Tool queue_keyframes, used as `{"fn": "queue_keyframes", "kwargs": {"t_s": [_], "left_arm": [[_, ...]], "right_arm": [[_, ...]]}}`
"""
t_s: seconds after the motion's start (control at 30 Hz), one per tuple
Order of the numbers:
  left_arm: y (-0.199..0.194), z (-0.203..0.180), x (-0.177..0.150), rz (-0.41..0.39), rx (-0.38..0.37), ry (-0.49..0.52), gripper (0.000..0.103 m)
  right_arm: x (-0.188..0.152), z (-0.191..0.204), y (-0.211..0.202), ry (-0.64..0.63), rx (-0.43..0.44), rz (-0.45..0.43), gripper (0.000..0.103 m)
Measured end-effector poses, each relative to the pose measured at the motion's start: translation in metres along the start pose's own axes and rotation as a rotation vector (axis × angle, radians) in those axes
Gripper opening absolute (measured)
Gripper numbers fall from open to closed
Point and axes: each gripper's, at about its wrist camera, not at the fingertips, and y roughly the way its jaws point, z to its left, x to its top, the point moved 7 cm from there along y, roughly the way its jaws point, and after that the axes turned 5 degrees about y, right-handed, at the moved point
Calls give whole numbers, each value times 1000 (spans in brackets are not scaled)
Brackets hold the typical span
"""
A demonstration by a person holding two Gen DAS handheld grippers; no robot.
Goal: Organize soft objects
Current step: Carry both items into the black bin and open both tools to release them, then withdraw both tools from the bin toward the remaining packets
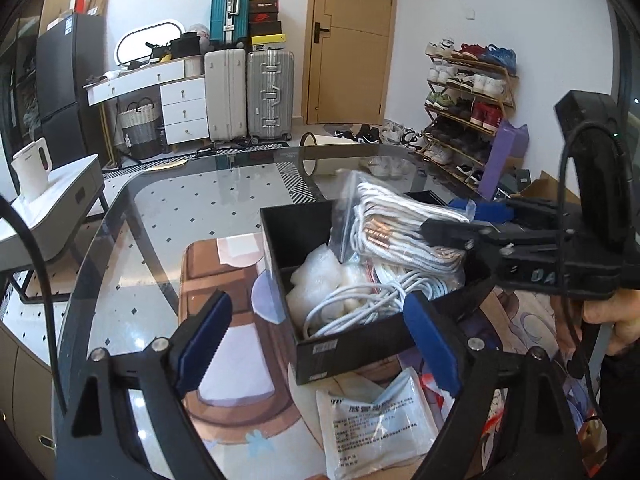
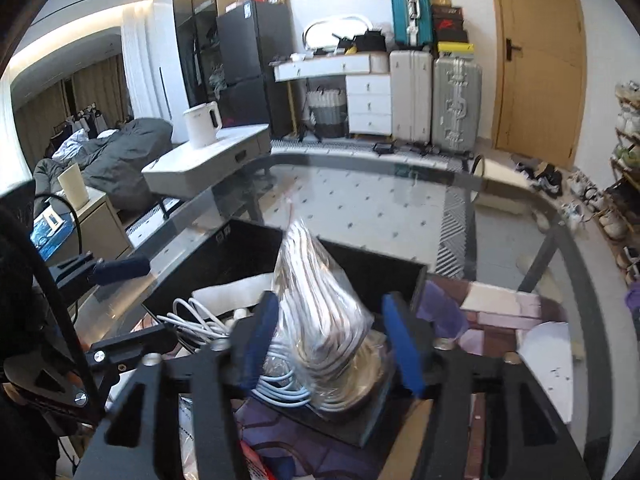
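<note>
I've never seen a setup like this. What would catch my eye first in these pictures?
Probably the clear bag of white cords tilted over the open black box on the glass table, with the right gripper around it, jaws apart. Loose white cable and bubble wrap already lie inside, and the left gripper hovers open nearby.

- A box (image 1: 362, 350) sits on a mat (image 1: 224, 320) on the counter (image 1: 168, 216).
- A bagged cable bundle (image 1: 404, 232) rests in the box, atop loose cables (image 1: 360, 312).
- A printed pouch (image 1: 376, 420) lies before the box.
- Suitcases (image 1: 248, 92) stand behind, left of a door (image 1: 352, 40).
</note>
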Motion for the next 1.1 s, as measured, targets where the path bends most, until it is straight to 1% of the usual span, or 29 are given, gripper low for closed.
{"fn": "queue_keyframes", "kwargs": {"t_s": [0.1, 0.2, 0.27, 0.3, 0.33, 0.4, 0.47, 0.67, 0.77, 0.93, 1.1], "left_arm": [[-5, 2, -5, -4, 2, -16, 92], [-11, 3, -10, -10, 14, -39, 99], [-15, 3, -13, -16, 10, -48, 100], [-18, 2, -16, -16, 9, -49, 100], [-19, 1, -18, -17, 12, -49, 102], [-22, 3, -23, -18, 32, -52, 103], [-24, 4, -26, -17, 46, -61, 103], [-34, 3, -39, -22, 65, -77, 103], [-38, 2, -45, -22, 79, -74, 103], [-42, 0, -55, -22, 75, -74, 103], [-38, -7, -63, -9, 82, -43, 103]], "right_arm": [[-1, -3, -14, -7, -2, -18, 64], [-8, -3, -27, -18, 5, -24, 71], [-14, 0, -35, -21, 1, -40, 80], [-16, 4, -38, -19, 3, -46, 82], [-20, 5, -44, -13, 9, -54, 85], [-24, 7, -51, -4, 17, -63, 90], [-29, 10, -58, -3, 21, -71, 101], [-43, 12, -74, 10, 23, -85, 102], [-51, 15, -78, 12, 25, -77, 102], [-66, 24, -78, -4, 25, -51, 102], [-78, 21, -76, 2, 24, -32, 102]]}}
